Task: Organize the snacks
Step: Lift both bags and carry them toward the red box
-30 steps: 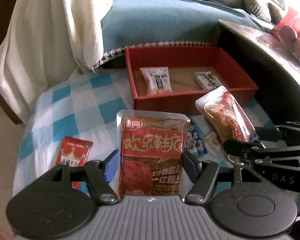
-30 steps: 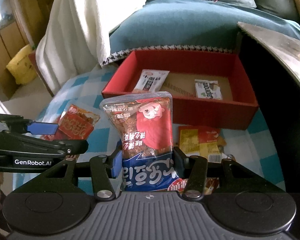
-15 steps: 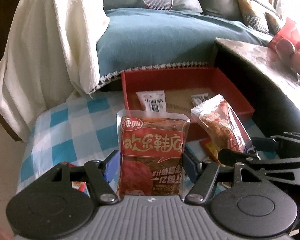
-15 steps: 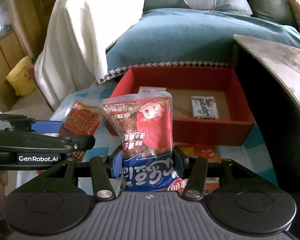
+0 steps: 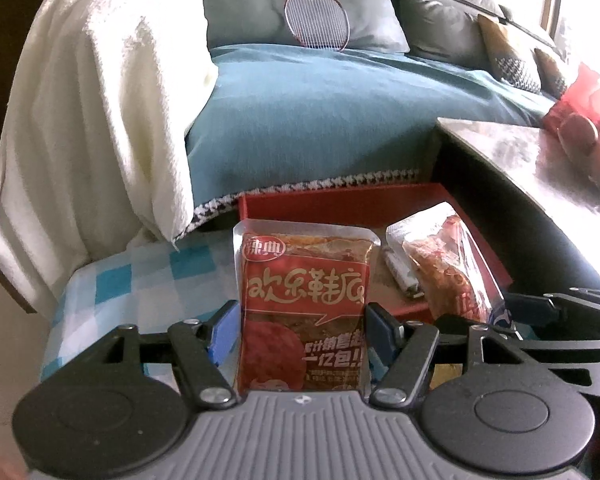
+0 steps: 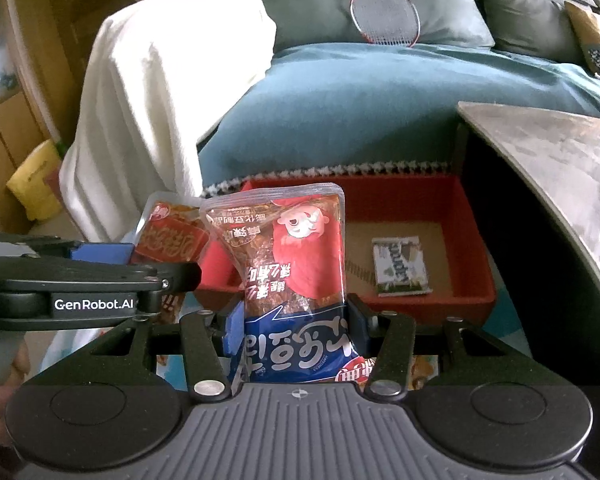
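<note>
My left gripper (image 5: 300, 320) is shut on a red snack packet (image 5: 306, 296) and holds it upright in the air in front of the red box (image 5: 340, 200). My right gripper (image 6: 294, 320) is shut on a red-and-blue snack packet (image 6: 292, 264) and holds it upright before the red box (image 6: 472, 236). Each gripper shows in the other's view: the right gripper (image 5: 516, 316) with its packet (image 5: 448, 264), the left gripper (image 6: 100, 268) with its packet (image 6: 172, 236). A small green-and-white packet (image 6: 398, 266) lies on the box floor.
The box rests on a blue-checked cloth (image 5: 140, 276). A sofa with a teal cover (image 5: 340, 120) and a white blanket (image 5: 100, 120) stands behind it. A dark table with a marble top (image 6: 560, 160) borders the right. A badminton racket (image 6: 384, 12) leans on the cushions.
Both grippers have risen with their packets and moved toward the box. The cloth and the loose snacks on it have dropped out of sight below.
</note>
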`<state>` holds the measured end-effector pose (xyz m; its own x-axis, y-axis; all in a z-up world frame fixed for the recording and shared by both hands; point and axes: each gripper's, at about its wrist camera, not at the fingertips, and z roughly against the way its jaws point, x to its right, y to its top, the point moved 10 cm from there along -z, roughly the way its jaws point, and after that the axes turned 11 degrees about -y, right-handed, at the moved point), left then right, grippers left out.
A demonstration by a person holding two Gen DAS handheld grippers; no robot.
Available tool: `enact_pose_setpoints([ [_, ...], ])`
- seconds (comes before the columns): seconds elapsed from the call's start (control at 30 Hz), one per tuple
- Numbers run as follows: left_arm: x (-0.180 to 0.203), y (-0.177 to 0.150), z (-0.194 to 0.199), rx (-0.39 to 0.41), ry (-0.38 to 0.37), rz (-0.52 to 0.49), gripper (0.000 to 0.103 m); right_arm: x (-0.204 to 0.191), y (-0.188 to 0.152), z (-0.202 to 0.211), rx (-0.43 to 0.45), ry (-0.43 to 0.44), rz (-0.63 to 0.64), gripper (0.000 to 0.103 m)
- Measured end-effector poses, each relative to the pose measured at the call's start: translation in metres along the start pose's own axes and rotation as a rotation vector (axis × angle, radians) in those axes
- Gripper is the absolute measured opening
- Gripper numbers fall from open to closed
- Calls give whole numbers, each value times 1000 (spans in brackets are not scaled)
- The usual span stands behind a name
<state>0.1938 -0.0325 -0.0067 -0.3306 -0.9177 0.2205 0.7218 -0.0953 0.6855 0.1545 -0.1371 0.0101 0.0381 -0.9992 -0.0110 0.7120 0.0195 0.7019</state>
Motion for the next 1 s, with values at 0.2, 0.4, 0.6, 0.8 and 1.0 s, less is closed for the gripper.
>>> enact_pose_setpoints([
  [0.2,1,16,-11,14,11,-6,61,7,13,-9,11,-13,-8,59],
  [0.4,-1,30,-23,24,25,-5,61,12,28,-18,24,-24,-12,59],
  [0.6,-4,41,-35,25,39,-3,61,16,41,-28,31,-33,-7,59],
  [0.8,-6,51,-46,31,51,-2,60,20,51,-40,31,-42,-12,59],
  [1.0,-8,59,-63,24,65,-3,60,27,58,-54,21,-50,-16,59],
])
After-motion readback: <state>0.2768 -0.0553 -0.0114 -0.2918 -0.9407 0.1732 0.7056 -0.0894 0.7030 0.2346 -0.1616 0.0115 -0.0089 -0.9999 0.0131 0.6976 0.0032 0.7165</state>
